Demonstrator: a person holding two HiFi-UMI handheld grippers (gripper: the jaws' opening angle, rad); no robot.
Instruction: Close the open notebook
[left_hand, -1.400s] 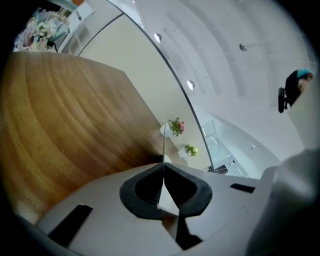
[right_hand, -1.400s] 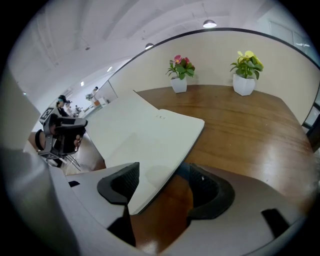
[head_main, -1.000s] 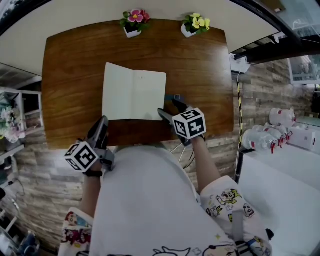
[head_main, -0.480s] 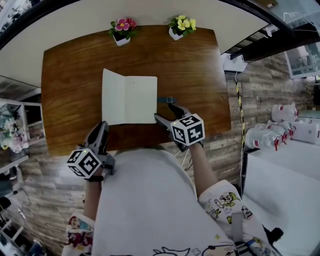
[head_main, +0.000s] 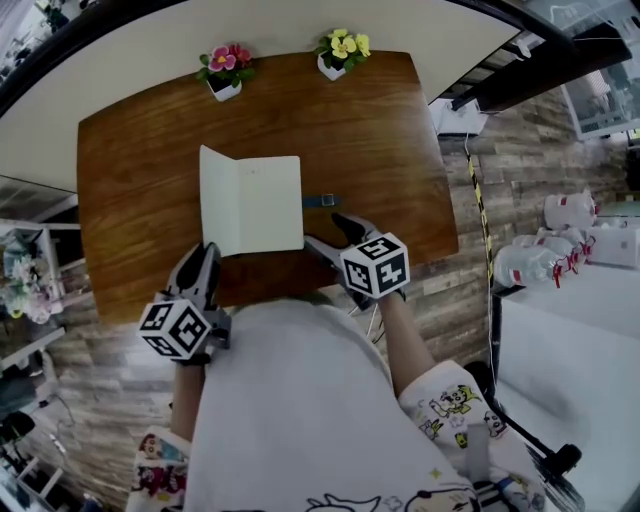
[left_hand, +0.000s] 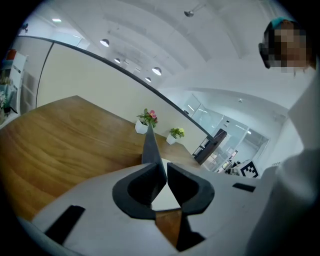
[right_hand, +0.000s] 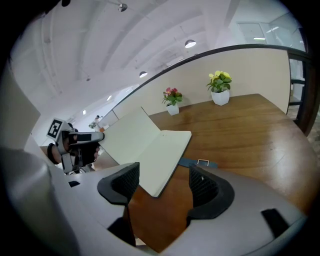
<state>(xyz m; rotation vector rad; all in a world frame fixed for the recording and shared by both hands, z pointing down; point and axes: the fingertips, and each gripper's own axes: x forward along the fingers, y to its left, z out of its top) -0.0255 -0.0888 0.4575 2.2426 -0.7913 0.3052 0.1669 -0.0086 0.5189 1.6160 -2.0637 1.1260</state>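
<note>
The open notebook lies on the brown table, white pages up, its left half tilted up from the spine. A blue strap with a buckle sticks out from its right edge. My right gripper hovers by the notebook's near right corner, jaws wide open and nothing between them. In the right gripper view the notebook and strap lie just beyond those jaws. My left gripper is at the table's near edge, below the notebook's left corner. Its jaws are opening, a narrow slit apart and empty.
Two small white pots stand at the table's far edge, pink flowers on the left and yellow flowers on the right. The person's light shirt fills the near part of the head view. White bottles stand on a bench to the right.
Both grippers have lifted a little near the table's front edge and the left one has rolled. The notebook lies open as before; the head view has shifted.
</note>
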